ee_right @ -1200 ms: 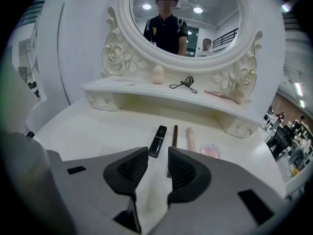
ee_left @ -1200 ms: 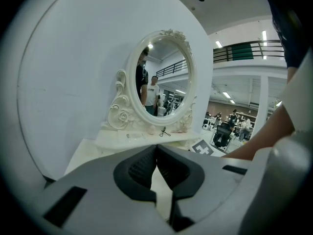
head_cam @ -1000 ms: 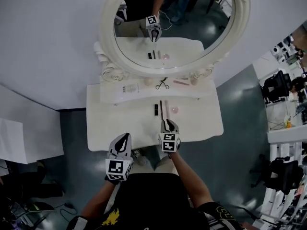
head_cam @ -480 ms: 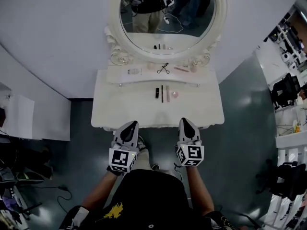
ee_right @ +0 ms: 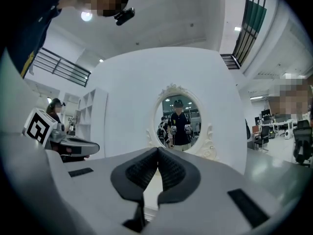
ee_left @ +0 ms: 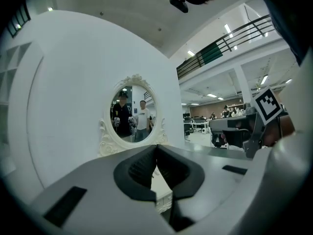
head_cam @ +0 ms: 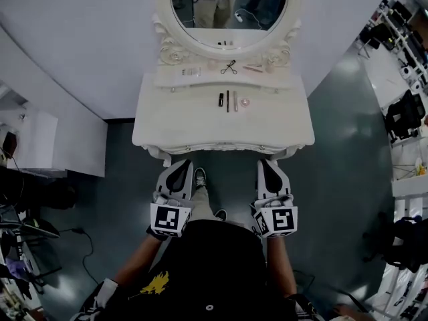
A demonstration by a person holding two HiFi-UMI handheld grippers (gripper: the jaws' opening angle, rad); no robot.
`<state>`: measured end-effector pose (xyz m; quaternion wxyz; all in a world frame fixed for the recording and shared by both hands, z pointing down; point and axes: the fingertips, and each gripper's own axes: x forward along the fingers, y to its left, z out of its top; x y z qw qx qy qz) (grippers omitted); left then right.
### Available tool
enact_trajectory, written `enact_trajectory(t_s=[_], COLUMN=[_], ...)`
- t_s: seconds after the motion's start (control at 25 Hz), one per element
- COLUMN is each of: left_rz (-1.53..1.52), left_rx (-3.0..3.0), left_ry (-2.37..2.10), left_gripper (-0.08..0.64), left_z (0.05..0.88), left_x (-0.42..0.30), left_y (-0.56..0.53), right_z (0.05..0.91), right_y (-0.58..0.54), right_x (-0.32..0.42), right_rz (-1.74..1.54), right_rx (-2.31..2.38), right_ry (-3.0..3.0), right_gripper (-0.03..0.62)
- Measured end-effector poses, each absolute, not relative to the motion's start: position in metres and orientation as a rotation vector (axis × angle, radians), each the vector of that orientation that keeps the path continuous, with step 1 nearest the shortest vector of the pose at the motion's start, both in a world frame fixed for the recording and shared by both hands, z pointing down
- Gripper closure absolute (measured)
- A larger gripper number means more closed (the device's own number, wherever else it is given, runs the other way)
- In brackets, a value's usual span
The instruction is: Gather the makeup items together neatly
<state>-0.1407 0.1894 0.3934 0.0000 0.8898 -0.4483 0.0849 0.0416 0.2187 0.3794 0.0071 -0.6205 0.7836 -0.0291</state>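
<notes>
Head view: a person stands back from a white counter (head_cam: 174, 122), which lies at 12 o'clock with an oval mirror (head_cam: 227, 5) above it. At the counter's middle, 3 makeup items sit in a close row: a black lipstick (head_cam: 221, 99), a slim pencil (head_cam: 227, 101) at its 3 o'clock, and a round pink compact (head_cam: 245, 102) farther toward 3 o'clock. On the raised shelf (head_cam: 208, 80) at their 12 o'clock lie an eyelash curler (head_cam: 229, 66), a pale tube (head_cam: 191, 71) and a pink stick (head_cam: 253, 67). The left hand-held gripper (head_cam: 180, 167) and right hand-held gripper (head_cam: 267, 166) hang over the dark floor (head_cam: 348, 146), short of the counter's front edge, both pointing to 12 o'clock. Left gripper view: jaws pressed together, nothing between them, the mirror ahead. Right gripper view: jaws likewise pressed together and empty, the mirror at 12 o'clock.
</notes>
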Motion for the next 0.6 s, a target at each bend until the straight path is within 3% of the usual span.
enact_trajectory(t_s=[0.6], left_rz=[0.269], left_rx=[2.845], left_ry=[-1.43], left_gripper=[0.548], left_z=[0.386], left_x=[-0.146], left_y=[0.228], right_z=[0.359], right_y=[0.278], right_x=[0.043], right_rz=[0.003], right_rx=[-1.94], right_ry=[2.425], right_gripper=[0.578])
